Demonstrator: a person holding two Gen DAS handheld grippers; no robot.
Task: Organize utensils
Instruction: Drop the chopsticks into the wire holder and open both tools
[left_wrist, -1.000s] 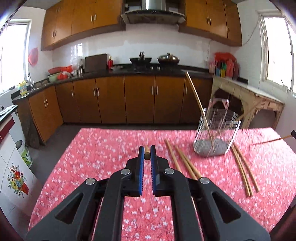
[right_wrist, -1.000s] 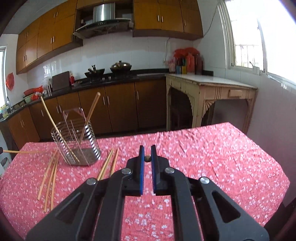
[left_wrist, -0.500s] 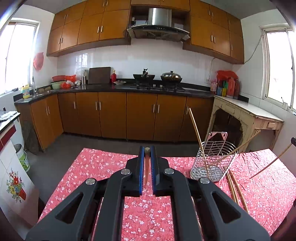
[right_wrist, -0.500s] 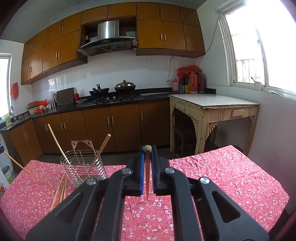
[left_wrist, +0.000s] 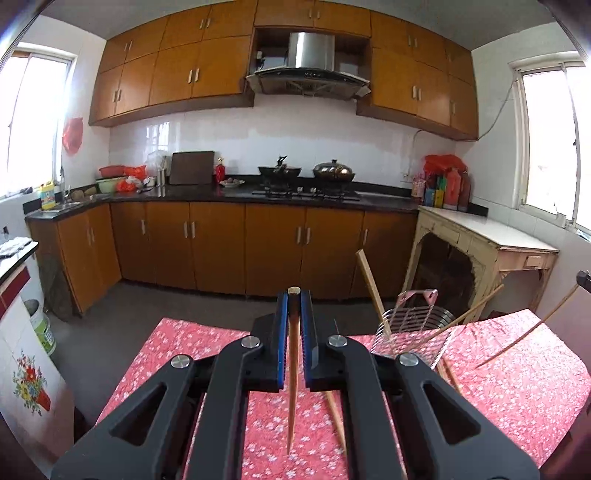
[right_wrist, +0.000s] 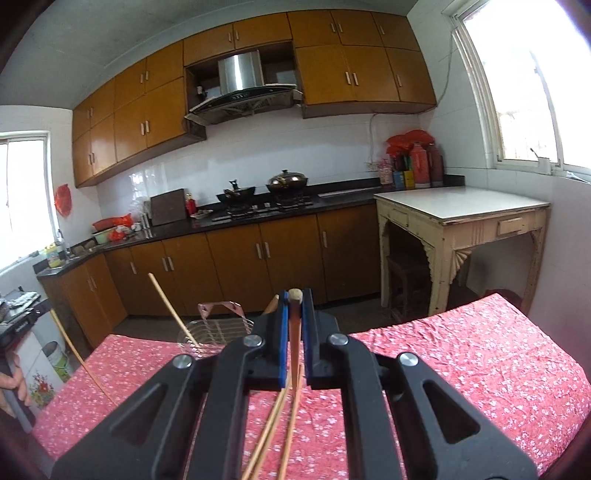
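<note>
Brown kitchen cabinets (left_wrist: 221, 251) back a table under a red flowered cloth (left_wrist: 517, 387). Both claws have risen since a second ago. The left gripper (left_wrist: 294, 299) is clamped on a chopstick (left_wrist: 293, 369), long axis upright, tip pointing down over the near edge. The right gripper (right_wrist: 294, 299) likewise pinches a chopstick (right_wrist: 294, 332) vertically. A wire basket (left_wrist: 413, 328) near the far edge holds two leaning chopsticks (left_wrist: 373, 291); more chopsticks lie loose (right_wrist: 275, 424) on the cloth.

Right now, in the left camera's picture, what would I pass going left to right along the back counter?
Yellow bottle → green bowl → dark cutting board → small red bottle → black wok → lidded pot → cluster of colourful bottles.
</note>
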